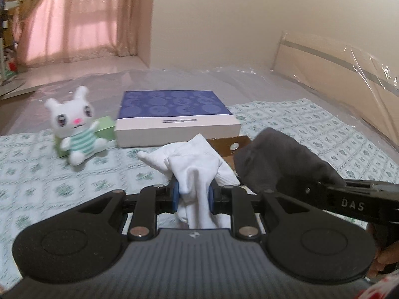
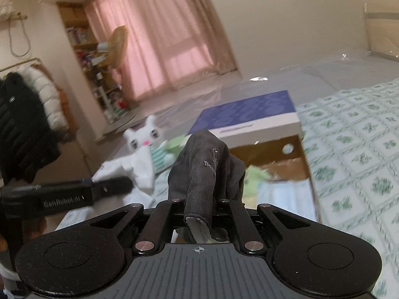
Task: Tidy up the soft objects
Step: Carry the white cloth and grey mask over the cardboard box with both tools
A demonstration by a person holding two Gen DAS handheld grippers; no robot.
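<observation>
A: Both tongs were loaded: the left tongs (image 1: 193, 196) pinched the white sock (image 1: 193, 172), the right tongs (image 2: 199, 209) clamped the dark sock (image 2: 207, 172), both held above the bed (image 1: 311, 129) near the open cardboard box (image 2: 305, 164).

B: The risk?

A: Each hung by 1 fold. A quick swing could have slipped it free, or the 2 tongs, nearly touching, might have collided and dropped a sock outside the box.

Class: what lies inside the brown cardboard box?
In the brown cardboard box, the right wrist view shows blurred green and pale blue soft items. The dark sock covers its near left part.
</observation>
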